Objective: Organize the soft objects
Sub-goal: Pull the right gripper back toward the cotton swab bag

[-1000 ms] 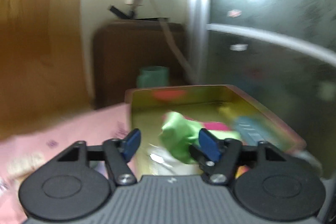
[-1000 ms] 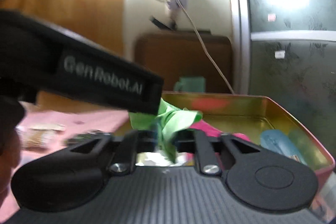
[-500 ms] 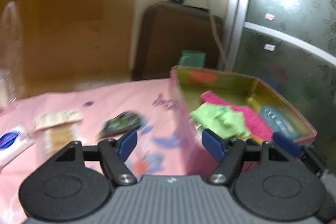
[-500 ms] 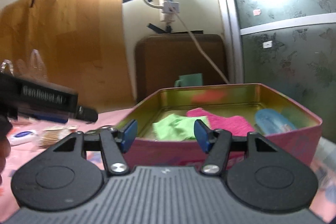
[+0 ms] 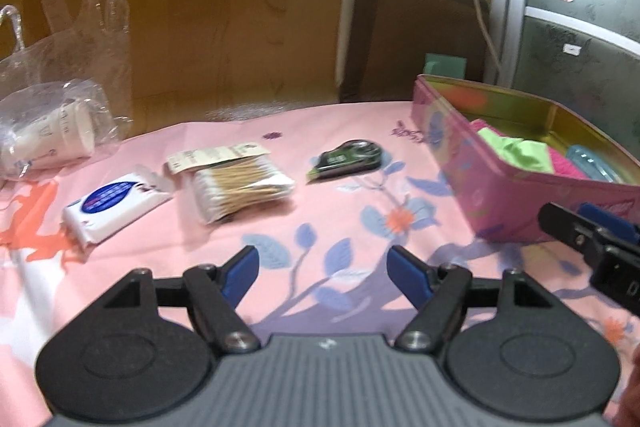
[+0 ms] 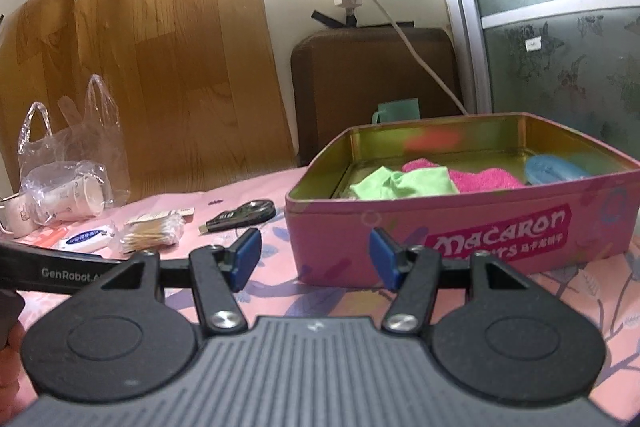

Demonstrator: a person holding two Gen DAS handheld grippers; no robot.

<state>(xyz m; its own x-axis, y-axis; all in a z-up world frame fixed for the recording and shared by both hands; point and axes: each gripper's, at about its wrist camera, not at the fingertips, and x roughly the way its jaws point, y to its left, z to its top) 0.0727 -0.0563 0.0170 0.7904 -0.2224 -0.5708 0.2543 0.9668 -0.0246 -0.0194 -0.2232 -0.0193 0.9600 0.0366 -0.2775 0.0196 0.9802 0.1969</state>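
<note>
Left gripper (image 5: 323,269): jaws opening, nothing between the blue pads (image 5: 408,277), only the pink floral tablecloth (image 5: 340,203) showing in the gap. Not touching anything.

Right gripper (image 6: 314,259): spread wide, empty. It points at the near left corner of the pink "Macaron" tin (image 6: 460,227); contact can't be judged from this angle.

Hard to read: in the left wrist view the right gripper enters at the right edge, cut off, only one blue pad and black frame visible. In the right wrist view the left gripper shows only as a black bar at the left edge, jaws out of frame. The blue item (image 6: 554,169) at the tin's far right is partly hidden by the wall, so I can't identify it. Cups in the clear plastic bag (image 5: 60,115) are blurred by the film.

Soft things: green cloth (image 6: 404,183) and pink towel (image 6: 480,179) lie inside the tin, touching, beyond and right of the right gripper. Cotton swab pack (image 5: 240,185), tissue pack (image 5: 116,203) and correction tape (image 5: 348,159) lie on the cloth ahead of the left gripper, left of the tin.
</note>
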